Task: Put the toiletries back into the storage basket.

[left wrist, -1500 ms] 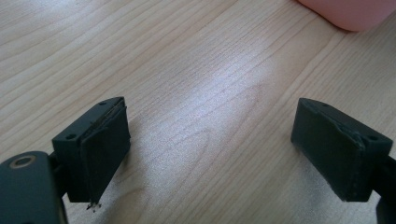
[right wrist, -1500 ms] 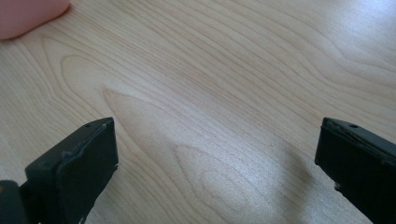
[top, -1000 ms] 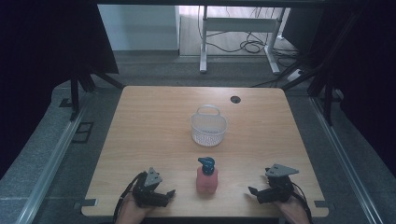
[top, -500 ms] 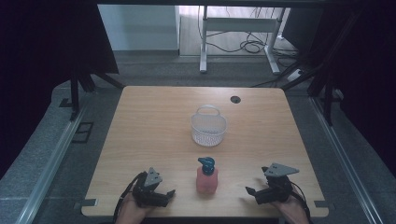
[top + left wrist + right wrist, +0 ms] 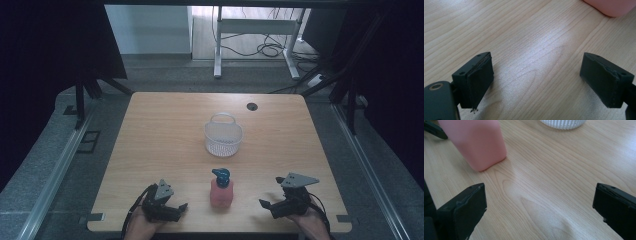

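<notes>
While both grippers' jaws gape empty, left gripper (image 5: 176, 207) and right gripper (image 5: 266, 204) flank the pink plastic blue-capped pump bottle (image 5: 221, 189), cropped in gripper views.

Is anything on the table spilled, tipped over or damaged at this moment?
Nothing stands out. The pink bottle stands upright with its blue pump on, the white basket sits upright behind it, and the table looks dry. Both tools, left and right, are open.

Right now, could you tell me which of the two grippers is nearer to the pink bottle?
The left gripper: a narrower strip of bare table separates it from the pink pump bottle than separates the right gripper.
</notes>
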Demonstrator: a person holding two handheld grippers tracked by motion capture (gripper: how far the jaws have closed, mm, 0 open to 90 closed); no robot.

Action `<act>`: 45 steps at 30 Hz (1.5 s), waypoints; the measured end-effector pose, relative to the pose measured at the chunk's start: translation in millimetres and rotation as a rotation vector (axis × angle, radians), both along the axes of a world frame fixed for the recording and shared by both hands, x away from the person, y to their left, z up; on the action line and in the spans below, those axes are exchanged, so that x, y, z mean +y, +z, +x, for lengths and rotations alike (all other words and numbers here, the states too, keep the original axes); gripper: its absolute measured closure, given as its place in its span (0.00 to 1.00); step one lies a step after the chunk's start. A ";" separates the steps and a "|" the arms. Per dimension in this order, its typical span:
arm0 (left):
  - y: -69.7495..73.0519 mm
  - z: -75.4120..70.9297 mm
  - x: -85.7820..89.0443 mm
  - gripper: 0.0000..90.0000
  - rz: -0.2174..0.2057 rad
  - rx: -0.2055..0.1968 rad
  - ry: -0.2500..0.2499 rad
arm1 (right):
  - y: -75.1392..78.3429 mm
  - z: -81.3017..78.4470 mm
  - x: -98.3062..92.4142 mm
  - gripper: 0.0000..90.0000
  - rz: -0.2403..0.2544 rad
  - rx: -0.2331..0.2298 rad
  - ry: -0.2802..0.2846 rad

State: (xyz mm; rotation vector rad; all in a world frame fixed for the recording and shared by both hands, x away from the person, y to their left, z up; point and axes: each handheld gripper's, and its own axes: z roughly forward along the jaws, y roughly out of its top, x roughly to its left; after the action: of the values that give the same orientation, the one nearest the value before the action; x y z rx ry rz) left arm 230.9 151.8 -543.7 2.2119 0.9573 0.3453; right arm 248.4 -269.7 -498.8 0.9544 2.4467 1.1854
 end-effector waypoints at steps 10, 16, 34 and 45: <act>0.0 0.0 0.0 0.13 0.000 0.000 0.000 | 12.2 0.1 15.5 0.00 0.031 -0.002 0.026; 0.0 0.0 0.0 0.13 0.000 0.000 0.001 | 16.1 0.8 24.0 0.00 0.041 -0.002 0.041; 0.0 -0.1 -0.1 0.13 0.000 0.000 0.001 | 30.9 5.5 45.9 0.06 0.099 0.009 0.100; 0.0 0.0 -0.1 0.13 -0.001 0.000 0.002 | 37.9 7.1 59.4 0.11 0.119 0.021 0.138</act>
State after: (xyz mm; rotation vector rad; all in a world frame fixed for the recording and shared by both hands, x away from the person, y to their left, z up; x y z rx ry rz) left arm 230.8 151.7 -543.7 2.2103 0.9601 0.3455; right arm 255.6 -210.3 -461.0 0.8444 2.5175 1.3862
